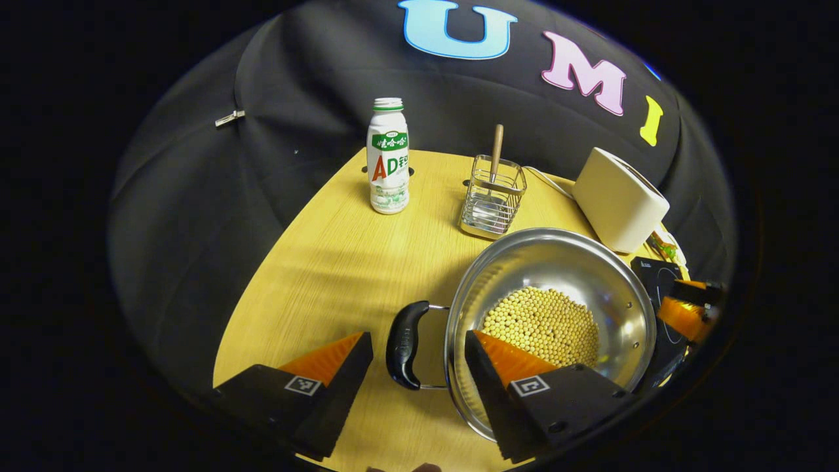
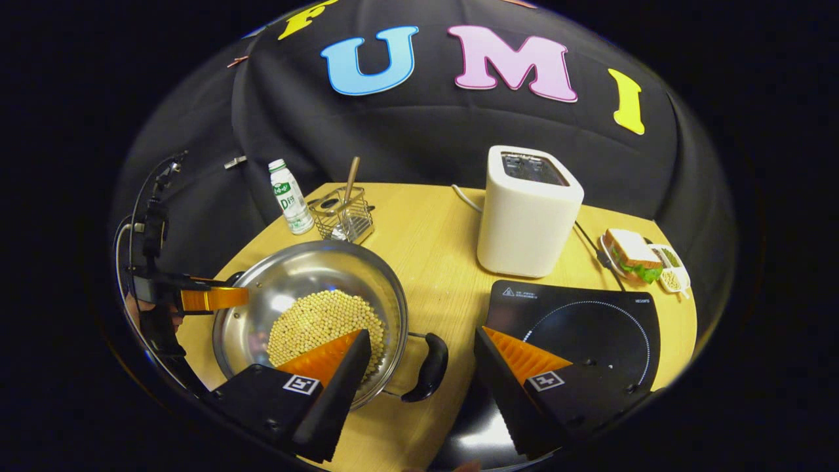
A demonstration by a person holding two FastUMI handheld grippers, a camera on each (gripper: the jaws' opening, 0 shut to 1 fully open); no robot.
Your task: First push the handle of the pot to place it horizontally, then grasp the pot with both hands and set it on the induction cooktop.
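A steel pot [image 1: 557, 262] holding soybeans [image 1: 544, 321] stands on the wooden table. Its black left handle [image 1: 403, 344] lies in the gap of my left gripper [image 1: 417, 337], which is open; one finger hangs over the pot's inside. In the right gripper view the pot [image 2: 295, 269] sits at lower left, and its other black handle [image 2: 429, 367] lies in the gap of my open right gripper [image 2: 423, 333]. The black induction cooktop [image 2: 577, 328] lies just right of the pot. The left gripper [image 2: 210, 298] shows beyond the pot's far rim, the right gripper [image 1: 688, 308] at the cooktop [image 1: 655, 275].
A white toaster [image 2: 527, 210] stands behind the cooktop with its cord trailing. A milk bottle [image 1: 388, 157] and a wire basket [image 1: 493, 196] with a wooden-handled utensil stand at the back. A plate with a sandwich [image 2: 632, 252] sits at the table's right edge.
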